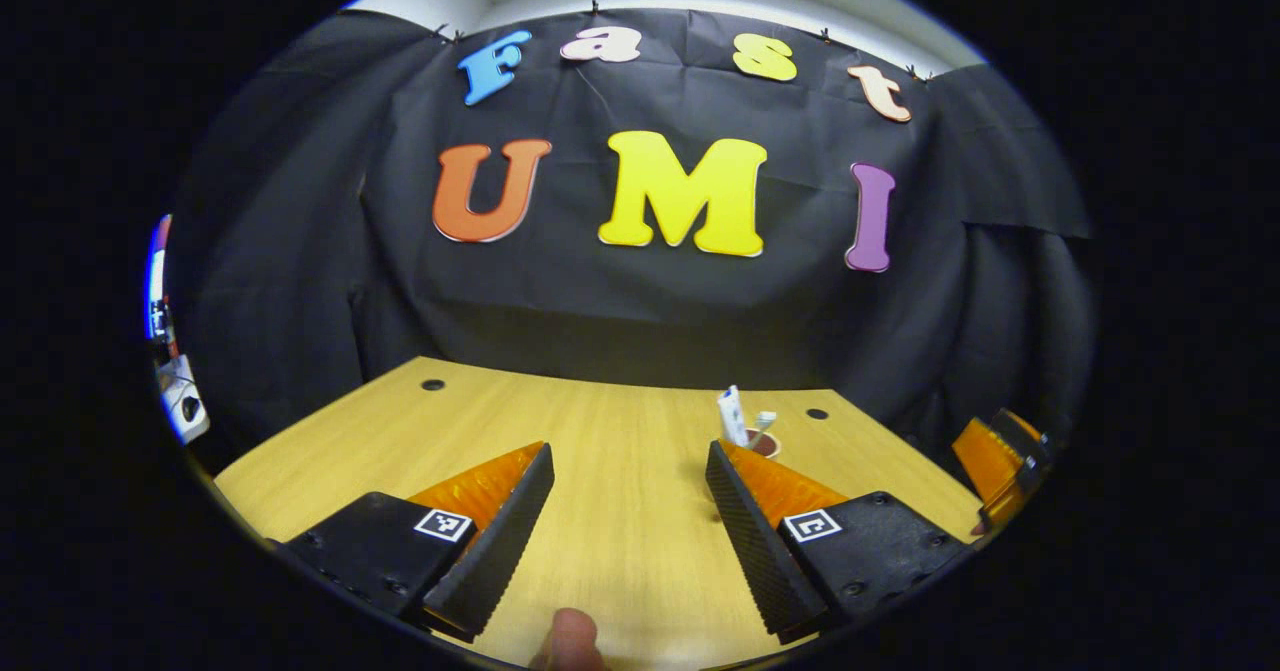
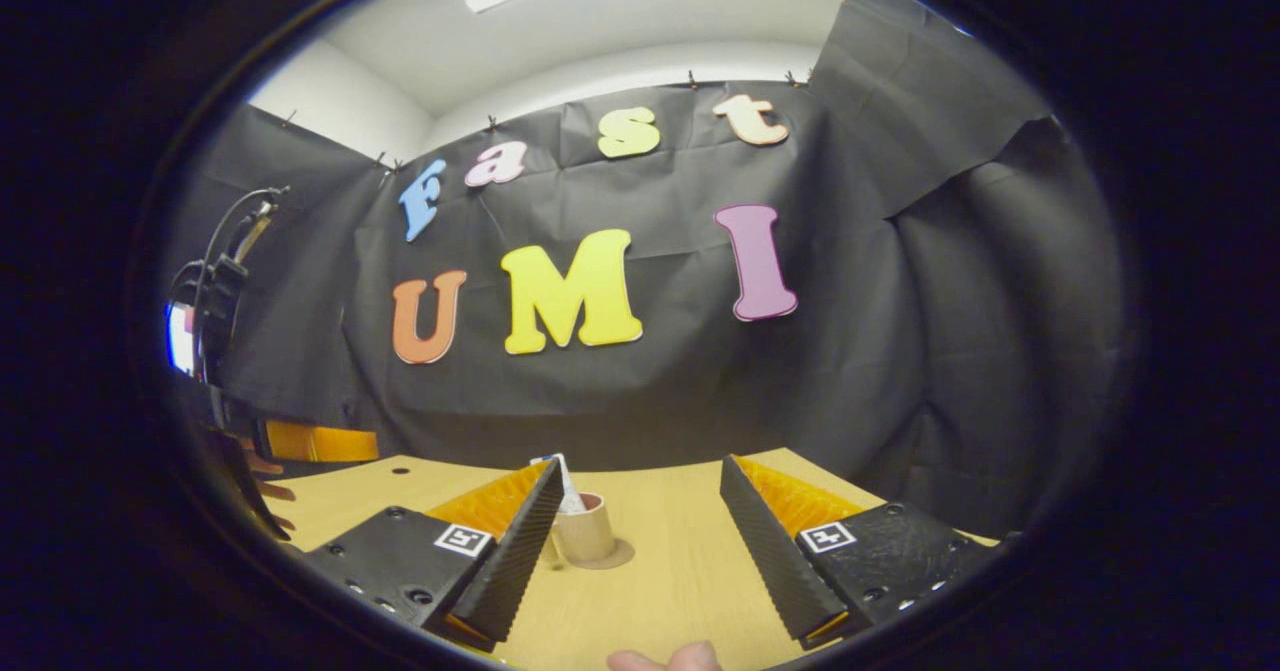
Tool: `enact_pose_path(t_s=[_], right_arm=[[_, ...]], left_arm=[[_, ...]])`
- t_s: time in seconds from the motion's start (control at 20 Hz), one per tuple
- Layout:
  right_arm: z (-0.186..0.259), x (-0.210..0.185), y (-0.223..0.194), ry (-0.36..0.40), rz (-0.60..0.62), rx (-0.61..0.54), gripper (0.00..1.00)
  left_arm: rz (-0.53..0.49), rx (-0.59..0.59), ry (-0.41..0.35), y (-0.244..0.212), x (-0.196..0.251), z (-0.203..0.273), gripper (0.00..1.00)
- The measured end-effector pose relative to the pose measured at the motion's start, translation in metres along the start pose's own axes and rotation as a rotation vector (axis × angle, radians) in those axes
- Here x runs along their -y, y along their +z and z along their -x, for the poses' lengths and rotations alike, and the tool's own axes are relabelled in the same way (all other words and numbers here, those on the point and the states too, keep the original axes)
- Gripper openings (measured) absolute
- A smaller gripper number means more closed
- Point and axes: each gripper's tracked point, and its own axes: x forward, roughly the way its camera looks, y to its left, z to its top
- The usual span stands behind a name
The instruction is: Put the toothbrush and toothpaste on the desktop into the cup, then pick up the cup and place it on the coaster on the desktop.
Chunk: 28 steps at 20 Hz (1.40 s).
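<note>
In the left gripper view my left gripper point(image 1: 630, 476) hangs over the wooden desk point(image 1: 620, 551) with its fingers spread wide and nothing between them. Past my right-hand finger there, the cup point(image 1: 762, 443) stands near the far edge of the desk, partly hidden by that fingertip. The toothpaste point(image 1: 732, 415) sticks up out of it, tilted a little, and the toothbrush point(image 1: 763, 421) pokes up just beside it. A fingertip of my hand point(image 1: 570, 641) shows at the bottom edge. Far to the right, my other gripper's finger shows at the rim of the view.

In the right gripper view my right gripper point(image 2: 640, 491) is also wide apart and grips nothing. The cup point(image 2: 585, 531) stands upright on the round coaster point(image 2: 615, 555), just beside my left-hand finger but, as far as I can tell, not touching it. The toothpaste point(image 2: 566, 486) rises out of the cup behind that fingertip. The toothbrush may be hidden behind the same finger; I cannot make it out here. My own finger point(image 2: 665, 659) shows at the bottom edge.
</note>
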Motion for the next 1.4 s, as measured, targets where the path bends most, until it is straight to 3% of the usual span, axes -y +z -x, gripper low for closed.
enact_pose_path(t_s=[0.2,0.4,0.45,0.5,0.8,1.0,1.4], right_arm=[[0.0,0.003,-0.014,-0.045,0.018,0.027,0.96],[0.0,0.003,-0.021,-0.043,0.058,0.006,0.96],[-0.003,0.004,-0.019,-0.042,0.061,0.004,0.95],[-0.004,0.007,-0.017,-0.052,0.067,0.008,0.96],[-0.009,0.012,-0.019,-0.077,0.105,0.009,0.92],[-0.011,0.0,-0.023,-0.063,0.099,0.001,0.95],[-0.014,-0.003,-0.029,-0.056,0.109,-0.009,0.95]], left_arm=[[-0.031,0.047,0.048,-0.031,-0.01,0.015,0.98],[-0.109,0.115,0.012,-0.028,0.002,0.016,0.98],[-0.109,0.122,0.009,-0.026,0.005,0.015,0.89],[-0.102,0.13,0.01,-0.025,0.007,0.013,0.98],[-0.039,0.116,-0.012,-0.043,0.014,0.003,0.99],[0.019,0.103,-0.025,-0.05,0.01,-0.002,0.99],[0.011,0.138,-0.02,-0.045,0.006,0.0,0.99]])
